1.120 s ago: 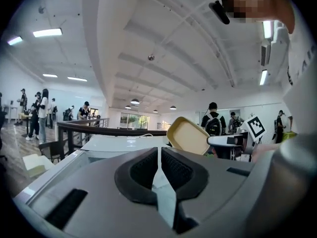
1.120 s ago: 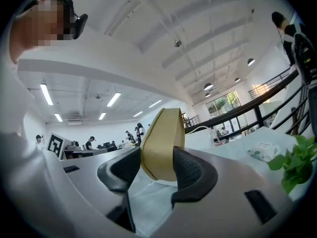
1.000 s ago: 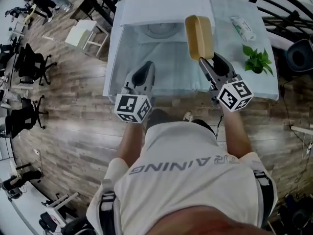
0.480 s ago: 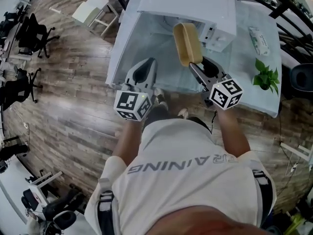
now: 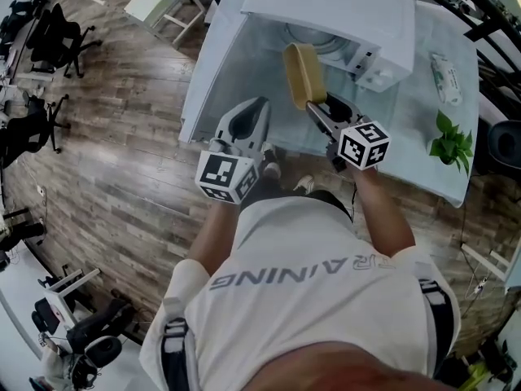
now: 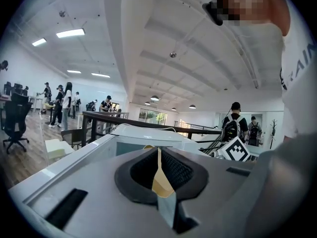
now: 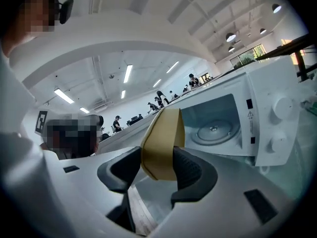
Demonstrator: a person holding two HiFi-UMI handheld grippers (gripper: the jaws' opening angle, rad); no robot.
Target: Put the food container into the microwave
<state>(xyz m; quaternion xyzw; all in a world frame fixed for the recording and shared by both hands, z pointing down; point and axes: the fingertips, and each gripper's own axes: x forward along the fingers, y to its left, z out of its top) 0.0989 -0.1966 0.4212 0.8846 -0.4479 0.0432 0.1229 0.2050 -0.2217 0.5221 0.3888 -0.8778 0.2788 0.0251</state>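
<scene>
Pinching the food container (image 7: 162, 143) by its near end, my right claw (image 5: 316, 111) holds it up on edge, both pads pressed against its tan sides. The container hangs over the table (image 5: 218, 88), just in front of the microwave (image 5: 342, 6), whose mouth is open. In the right gripper view the glass plate (image 7: 214, 129) inside shows just to the right of the container. My left claw (image 5: 257, 106) hovers to the left of it, jaws pressed together with nothing between them.
</scene>
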